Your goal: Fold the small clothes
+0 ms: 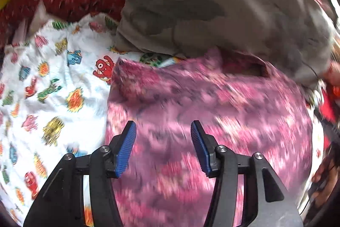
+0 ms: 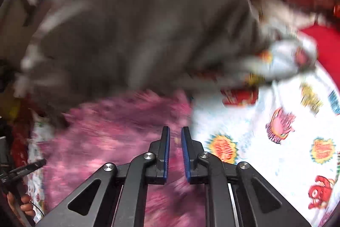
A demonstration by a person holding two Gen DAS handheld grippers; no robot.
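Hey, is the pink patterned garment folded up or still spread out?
Spread out. The pink garment lies as one broad sheet on the cartoon-print sheet, its upper edge under the grey garment. Blur hides finer creases.

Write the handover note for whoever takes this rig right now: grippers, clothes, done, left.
Left gripper: open, empty, over the pink garment.
Right gripper: jaws narrowly apart, nothing between them, at the pink garment's edge.
Grey garment lies across the pink one's far end; both rest on the monster-print sheet.
Done: no finished fold visible.
Left: fold the pink and grey pieces.
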